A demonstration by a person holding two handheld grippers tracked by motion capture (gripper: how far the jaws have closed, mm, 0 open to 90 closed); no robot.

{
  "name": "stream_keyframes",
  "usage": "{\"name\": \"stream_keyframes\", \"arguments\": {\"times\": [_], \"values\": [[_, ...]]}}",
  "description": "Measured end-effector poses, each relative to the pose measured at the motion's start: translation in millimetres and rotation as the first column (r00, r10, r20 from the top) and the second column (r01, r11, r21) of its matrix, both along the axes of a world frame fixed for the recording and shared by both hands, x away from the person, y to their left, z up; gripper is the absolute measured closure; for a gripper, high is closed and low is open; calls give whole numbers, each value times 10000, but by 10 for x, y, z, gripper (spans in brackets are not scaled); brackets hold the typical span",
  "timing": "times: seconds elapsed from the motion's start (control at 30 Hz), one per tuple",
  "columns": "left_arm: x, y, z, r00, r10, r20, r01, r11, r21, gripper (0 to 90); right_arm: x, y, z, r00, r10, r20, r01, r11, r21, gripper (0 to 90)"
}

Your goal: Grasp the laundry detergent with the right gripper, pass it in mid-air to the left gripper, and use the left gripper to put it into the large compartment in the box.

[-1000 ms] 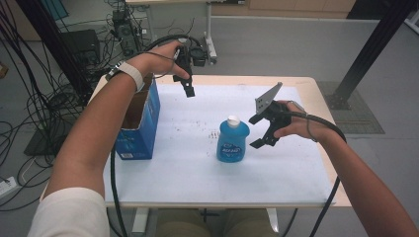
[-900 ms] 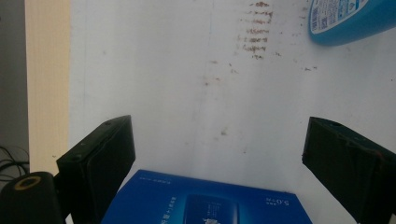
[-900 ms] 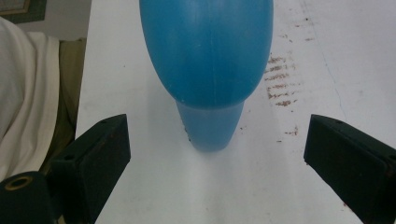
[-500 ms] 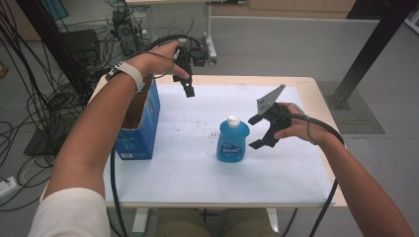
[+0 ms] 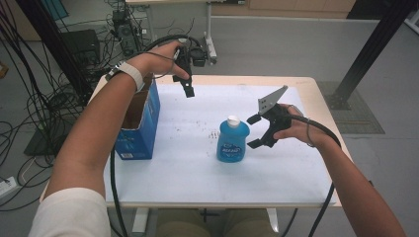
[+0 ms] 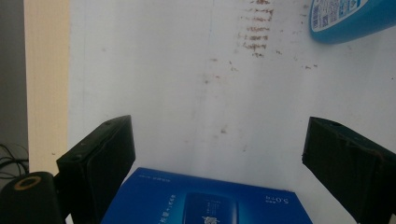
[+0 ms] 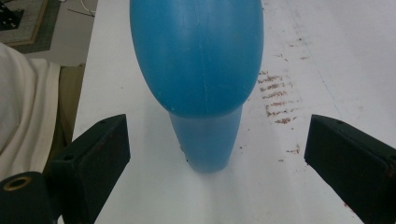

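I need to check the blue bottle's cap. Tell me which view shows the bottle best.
The high view: the blue bottle stands upright and whole on the white table, white cap on top, label facing the camera. The right gripper view shows its blue side close up, cap cut off. The left gripper view catches just a labelled corner.

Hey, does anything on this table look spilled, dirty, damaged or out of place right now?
Yes, small reddish-brown specks and smears mark the white table cover just left of the upright blue plastic bottle with a white cap. The open blue cardboard box stands at the table's left edge; no damage shows on it.
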State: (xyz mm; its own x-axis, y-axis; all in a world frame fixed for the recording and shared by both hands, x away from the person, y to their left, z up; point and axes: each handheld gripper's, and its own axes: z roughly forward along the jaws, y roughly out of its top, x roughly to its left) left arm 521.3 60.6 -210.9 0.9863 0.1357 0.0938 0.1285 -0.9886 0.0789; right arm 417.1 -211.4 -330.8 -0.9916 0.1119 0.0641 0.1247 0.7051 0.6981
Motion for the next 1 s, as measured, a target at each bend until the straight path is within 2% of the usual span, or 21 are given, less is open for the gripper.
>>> {"name": "stream_keyframes", "arguments": {"times": [0.37,1.0], "values": [[-3,3,0,10000,-7,-10,7,10000,50,98,1,-10,-36,10000,-43,43,42,9993,371,67],[-1,7,-5,10000,19,-23,-18,10000,76,98,-5,-30,-99,9999,-158,10,157,9977,661,63]]}}
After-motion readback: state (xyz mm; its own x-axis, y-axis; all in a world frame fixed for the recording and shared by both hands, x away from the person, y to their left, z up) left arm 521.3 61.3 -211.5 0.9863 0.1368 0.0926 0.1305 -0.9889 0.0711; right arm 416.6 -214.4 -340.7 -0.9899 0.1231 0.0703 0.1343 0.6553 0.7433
